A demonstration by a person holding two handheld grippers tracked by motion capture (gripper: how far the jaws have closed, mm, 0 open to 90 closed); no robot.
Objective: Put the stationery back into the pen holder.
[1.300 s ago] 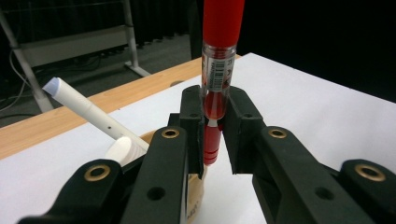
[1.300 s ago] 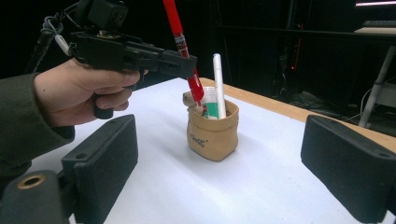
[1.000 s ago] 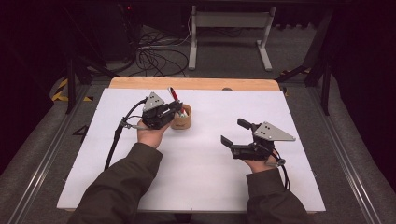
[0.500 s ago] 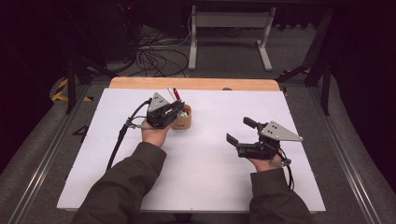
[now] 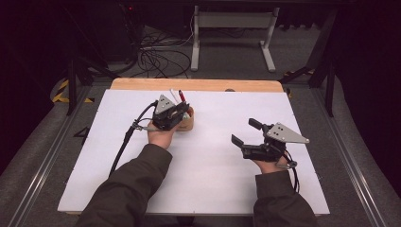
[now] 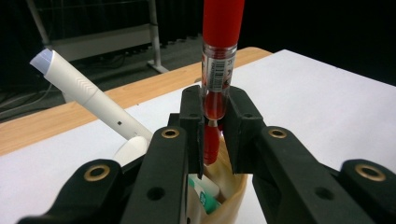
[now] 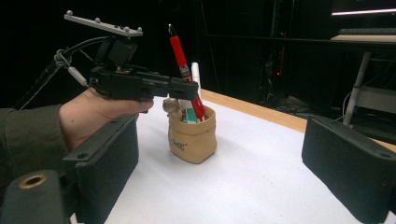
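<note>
On the white bench [image 5: 213, 189] we see a tan pouch [image 7: 192, 135] at centre-left, holding a white marker [image 6: 88, 95]. Our left gripper [image 6: 215, 109] pinches the red pen [image 6: 218, 46] above it; our right gripper [image 5: 243, 133] stands wide open, empty.

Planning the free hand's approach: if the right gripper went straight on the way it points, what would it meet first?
Probably the small tan pouch-shaped holder, centred between the right gripper's open jaws, though depth is unclear.

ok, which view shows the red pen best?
Left gripper view: the red pen stands close up, clamped between the left gripper jaws, barcode label readable. Right gripper view shows its whole length tilted in the tan pouch. High view shows a small red tip.
</note>
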